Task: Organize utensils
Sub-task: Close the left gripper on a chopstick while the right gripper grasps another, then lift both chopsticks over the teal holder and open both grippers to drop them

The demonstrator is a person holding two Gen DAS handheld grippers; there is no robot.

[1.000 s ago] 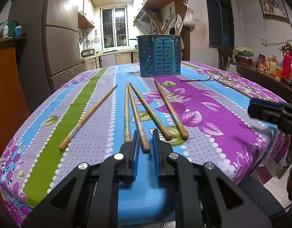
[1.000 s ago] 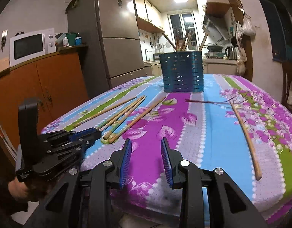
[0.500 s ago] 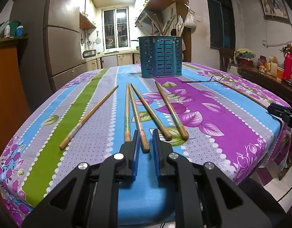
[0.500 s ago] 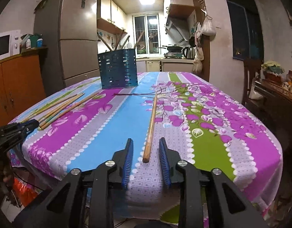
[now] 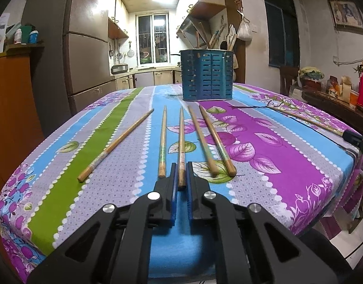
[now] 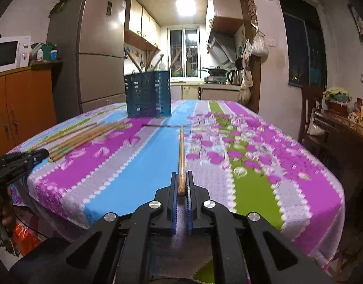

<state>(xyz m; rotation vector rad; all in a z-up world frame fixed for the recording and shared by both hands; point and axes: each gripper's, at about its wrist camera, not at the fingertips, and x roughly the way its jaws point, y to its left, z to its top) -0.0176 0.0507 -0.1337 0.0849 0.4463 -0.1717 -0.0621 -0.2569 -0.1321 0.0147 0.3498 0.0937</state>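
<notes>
Grasp step: both tools nearly closed, left tool (image 5: 180,179) and right tool (image 6: 181,187) each pinching a chopstick (image 5: 181,146) (image 6: 181,151); next, lifting toward blue holder (image 6: 148,94) at upper centre.

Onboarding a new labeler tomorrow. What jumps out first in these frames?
The loud striped floral tablecloth fills both views, with the blue slotted utensil holder upright at its far end, sticks poking out. In the left wrist view five chopsticks fan out on the cloth, and the left gripper brackets the middle chopstick. In the right wrist view the right gripper looks closed on a lone chopstick.
</notes>
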